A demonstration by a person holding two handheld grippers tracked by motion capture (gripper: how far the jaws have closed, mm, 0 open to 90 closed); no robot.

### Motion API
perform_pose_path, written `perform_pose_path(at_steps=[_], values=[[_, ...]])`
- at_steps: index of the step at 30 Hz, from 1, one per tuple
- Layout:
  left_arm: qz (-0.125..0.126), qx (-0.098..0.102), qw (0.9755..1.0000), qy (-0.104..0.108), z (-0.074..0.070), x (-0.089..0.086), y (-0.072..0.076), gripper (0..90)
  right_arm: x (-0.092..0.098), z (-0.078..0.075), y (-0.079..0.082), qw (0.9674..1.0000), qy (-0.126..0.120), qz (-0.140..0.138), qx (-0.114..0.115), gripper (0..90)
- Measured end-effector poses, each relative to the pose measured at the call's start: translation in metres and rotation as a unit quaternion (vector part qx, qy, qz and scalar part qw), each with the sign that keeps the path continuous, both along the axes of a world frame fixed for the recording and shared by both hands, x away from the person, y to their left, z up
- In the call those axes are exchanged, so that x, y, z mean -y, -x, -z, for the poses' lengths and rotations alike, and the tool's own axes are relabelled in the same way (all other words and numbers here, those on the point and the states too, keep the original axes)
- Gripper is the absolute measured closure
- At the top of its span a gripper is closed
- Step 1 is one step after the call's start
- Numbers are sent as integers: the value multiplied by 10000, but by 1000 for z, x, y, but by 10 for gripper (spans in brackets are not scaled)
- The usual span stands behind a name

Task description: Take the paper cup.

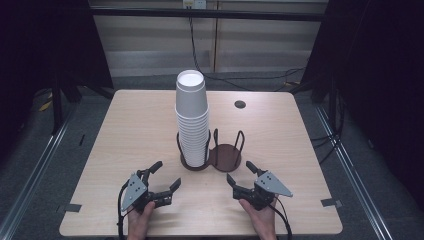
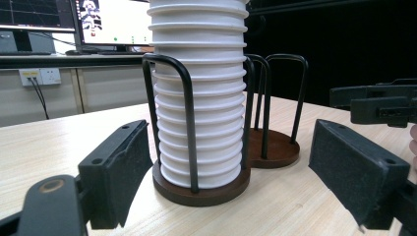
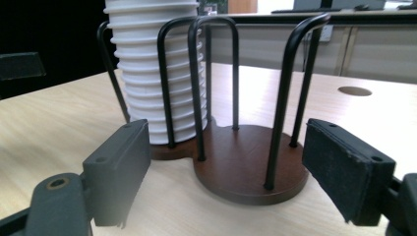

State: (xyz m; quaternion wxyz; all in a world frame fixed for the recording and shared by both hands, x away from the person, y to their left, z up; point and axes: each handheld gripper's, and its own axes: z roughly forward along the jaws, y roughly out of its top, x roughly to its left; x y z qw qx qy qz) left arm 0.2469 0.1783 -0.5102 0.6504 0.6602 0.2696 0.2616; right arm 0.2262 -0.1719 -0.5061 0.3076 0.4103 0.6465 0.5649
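While both my grippers wait on the near side of the table point(image 1: 125, 125), their jaws stand apart with nothing between them. My left gripper point(image 1: 166, 176) faces the stack of white paper cups point(image 1: 191, 117) standing upright in the left bay of the two-bay wire cup holder point(image 1: 212, 156), whose black hoops keep the tall stack from tipping. My right gripper point(image 1: 239, 173) faces the empty right bay, probably where cups should go.
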Motion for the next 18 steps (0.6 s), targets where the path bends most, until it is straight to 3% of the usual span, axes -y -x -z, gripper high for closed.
perform_pose_path(at_steps=[8, 9, 18], values=[[14, -10, 10000, 2, 0, 0, 0, 156, 1, -6, -3, 9995, -74, -283, -79, 208], [8, -2, 10000, 1, 0, 0, 0, 156, 1, -9, -4, 9989, -16, -434, -179, 230], [9, -2, 10000, 2, 0, 0, 0, 156, -1, -18, -4, 9974, -88, -697, -151, 238]])
